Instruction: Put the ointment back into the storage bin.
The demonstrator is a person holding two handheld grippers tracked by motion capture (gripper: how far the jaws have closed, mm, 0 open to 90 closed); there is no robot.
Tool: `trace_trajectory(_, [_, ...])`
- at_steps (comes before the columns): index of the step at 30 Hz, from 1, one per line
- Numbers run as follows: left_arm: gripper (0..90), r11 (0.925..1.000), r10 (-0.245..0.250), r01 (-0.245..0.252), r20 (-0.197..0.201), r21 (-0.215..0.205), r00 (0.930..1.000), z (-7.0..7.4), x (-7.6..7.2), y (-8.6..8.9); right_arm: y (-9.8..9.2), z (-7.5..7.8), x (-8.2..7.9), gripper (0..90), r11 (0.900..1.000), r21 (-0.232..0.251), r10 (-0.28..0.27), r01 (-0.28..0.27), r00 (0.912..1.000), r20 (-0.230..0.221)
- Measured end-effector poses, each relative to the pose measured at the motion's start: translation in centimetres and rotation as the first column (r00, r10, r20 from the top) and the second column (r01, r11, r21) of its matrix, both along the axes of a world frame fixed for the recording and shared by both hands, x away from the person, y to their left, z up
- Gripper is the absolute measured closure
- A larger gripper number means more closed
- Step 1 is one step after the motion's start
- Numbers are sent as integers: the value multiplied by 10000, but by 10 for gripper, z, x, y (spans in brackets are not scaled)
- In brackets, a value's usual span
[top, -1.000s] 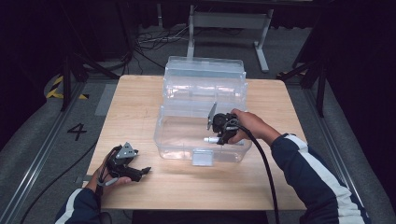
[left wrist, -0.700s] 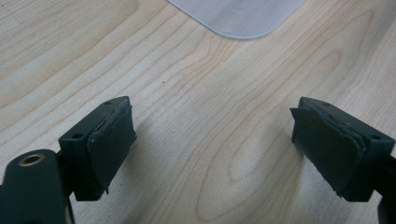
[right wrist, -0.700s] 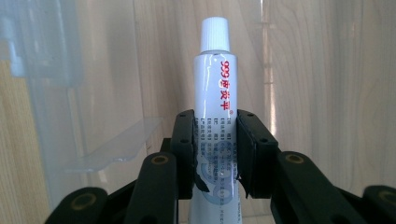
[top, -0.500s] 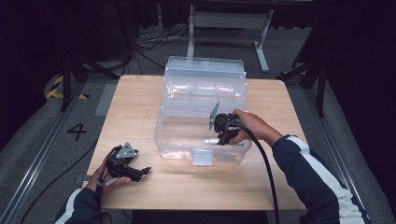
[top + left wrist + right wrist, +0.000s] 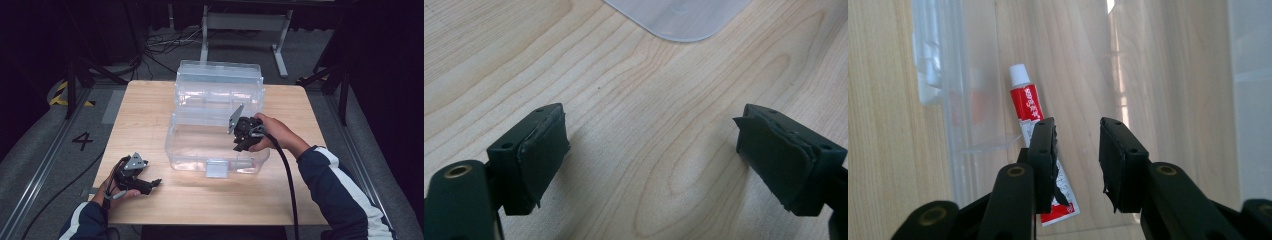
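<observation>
Clear plastic box [image 5: 217, 145] sits mid-table, lid up. Right gripper [image 5: 1077, 145] hangs inside it, jaws parted a little and just been widening, nothing between them. Red-and-white tube [image 5: 1040, 150] lies on the box floor beside the left jaw, partly behind it. Drop looks done; withdrawing and closing the lid likely remain. Left gripper [image 5: 651, 155] rests over bare table [image 5: 649, 75], jaws spread and empty.
</observation>
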State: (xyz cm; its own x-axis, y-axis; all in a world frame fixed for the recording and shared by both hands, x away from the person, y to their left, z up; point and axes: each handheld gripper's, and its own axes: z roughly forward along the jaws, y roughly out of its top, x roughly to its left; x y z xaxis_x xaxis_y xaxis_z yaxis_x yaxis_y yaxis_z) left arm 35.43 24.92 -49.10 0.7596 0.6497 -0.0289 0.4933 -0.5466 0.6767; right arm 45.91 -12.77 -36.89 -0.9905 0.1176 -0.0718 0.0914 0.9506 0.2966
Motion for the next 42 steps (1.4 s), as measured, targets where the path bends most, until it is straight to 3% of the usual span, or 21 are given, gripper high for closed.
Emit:
trace_trajectory(9, [132, 10000, 2, -2, -1, 0, 10000, 0, 0, 0, -12, 14, -5, 676, 9932, 1162, -153, 104, 9990, 418])
trace_trajectory(16, [132, 10000, -10, 10, 21, 27, 10000, 0, 0, 0, -23, 27, -10, 654, 9780, 2083, -304, 116, 9957, 872])
trace_trajectory(21, [132, 10000, -18, 18, 32, 37, 10000, 0, 0, 0, -33, 37, -13, 612, 9616, 2740, -501, 181, 9926, 1103])
trace_trajectory(23, [132, 10000, -18, 18, 34, 39, 10000, 0, 0, 0, -34, 38, -13, 604, 9602, 2785, -548, 211, 9920, 1139])
trace_trajectory(26, [133, 10000, -26, 25, 33, 38, 10000, 0, 0, 0, -42, 45, -15, 595, 9452, 3255, -752, 251, 9870, 1421])
trace_trajectory(30, [133, 10000, 21, -21, 2, 29, 10000, 0, 0, 0, -50, 50, -15, 573, 9326, 3586, -1022, 409, 9828, 1537])
trace_trajectory(34, [147, 9999, 93, -92, -35, 40, 10000, 1, 0, 0, -57, 56, -15, 546, 9189, 3904, -1346, 564, 9751, 1761])
trace_trajectory(37, [166, 9998, 177, -177, -60, 25, 9998, 1, 1, -1, -59, 58, -15, 540, 9153, 3985, -1410, 580, 9731, 1821])
trace_trajectory(42, [189, 9994, 337, -336, -189, 84, 9993, 4, 2, -2, -65, 65, -14, 526, 8953, 4393, -1825, 734, 9602, 2115])
